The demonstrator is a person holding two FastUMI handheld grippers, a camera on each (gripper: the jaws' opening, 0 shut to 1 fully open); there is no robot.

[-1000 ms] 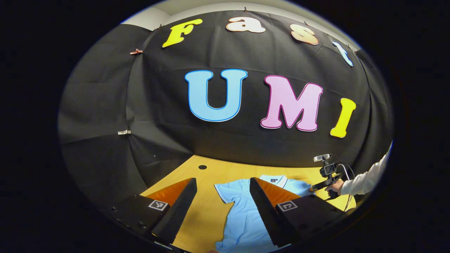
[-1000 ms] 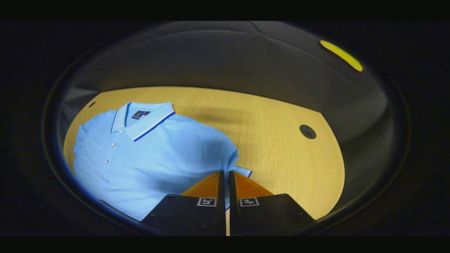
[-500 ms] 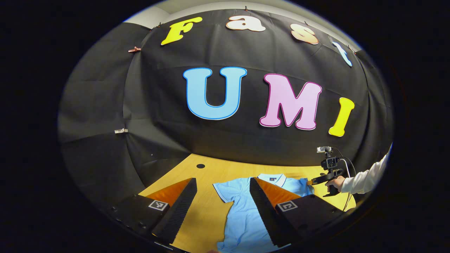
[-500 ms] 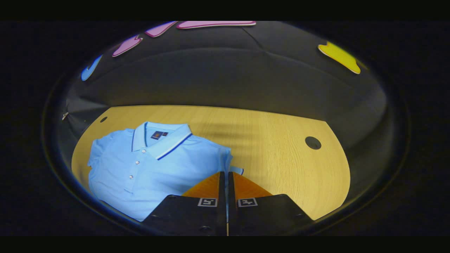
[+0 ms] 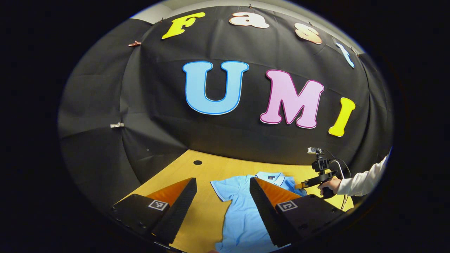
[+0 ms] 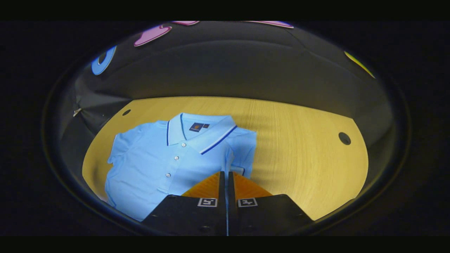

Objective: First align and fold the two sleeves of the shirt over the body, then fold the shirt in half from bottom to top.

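Pinching the shirt's (image 6: 158,158) sleeve (image 6: 242,147) between the closed fingers of my right gripper (image 6: 226,175), I hold it over the body on the table (image 6: 299,158), while my left gripper (image 5: 223,196) hangs wide open above the shirt's other side.

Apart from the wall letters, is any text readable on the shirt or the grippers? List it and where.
Dark neck label in the collar of the light blue polo shirt: too small to read.
Square black-and-white markers on the left gripper and right gripper: patterns, no words.
No other readable text.
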